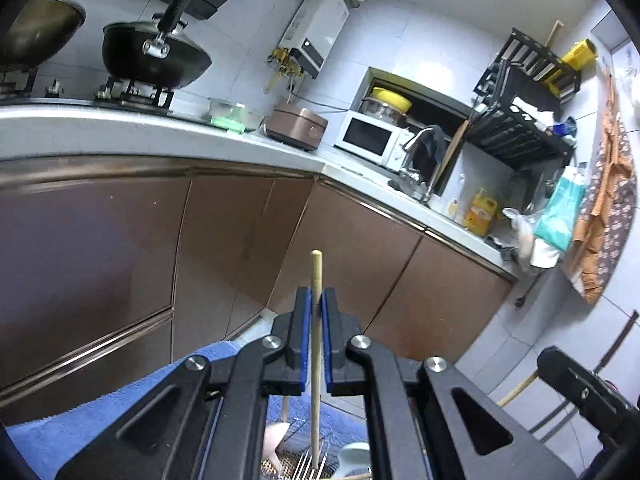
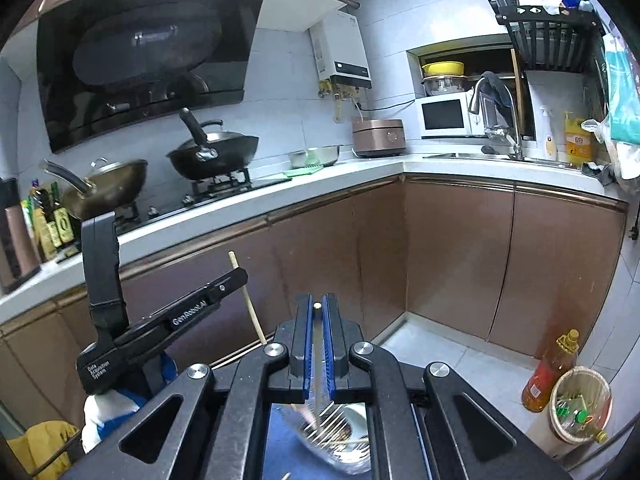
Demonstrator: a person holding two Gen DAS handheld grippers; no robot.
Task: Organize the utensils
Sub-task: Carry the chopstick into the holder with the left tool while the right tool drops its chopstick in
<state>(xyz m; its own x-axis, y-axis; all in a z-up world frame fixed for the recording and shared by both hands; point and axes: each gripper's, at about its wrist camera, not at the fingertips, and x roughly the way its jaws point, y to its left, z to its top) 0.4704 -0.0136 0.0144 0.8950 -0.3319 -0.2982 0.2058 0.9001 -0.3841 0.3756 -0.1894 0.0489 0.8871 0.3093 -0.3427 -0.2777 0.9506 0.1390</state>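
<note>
**Two grippers, each closed on a wooden stick above the wire holder**

The left gripper [image 1: 316, 300] has its blue pads pressed on a thin wooden chopstick [image 1: 316, 276]. The stick stands upright between the pads; its upper end rises above the fingertips, and its lower end goes down to the wire utensil holder [image 1: 308, 466] below. Just beside the holder I see a pale spoon-like piece [image 1: 276, 440] and a white cup [image 1: 354, 460], all on a blue cloth [image 1: 100, 412].

The right gripper [image 2: 317, 308] is also narrow and closed on a second light stick [image 2: 317, 360], which runs straight down toward the same wire utensil holder [image 2: 340, 436]. This lower part is blurred, so I cannot tell if the stick touches the wires.

In the right wrist view, the left gripper [image 2: 240, 276] appears to the left of the holder, with its chopstick [image 2: 248, 300] tilted.

Behind the holder are brown cabinets [image 2: 452, 256]. To the right of it, on the floor, stand an oil bottle [image 2: 552, 372] and a bin [image 2: 580, 408], near each other.
</note>
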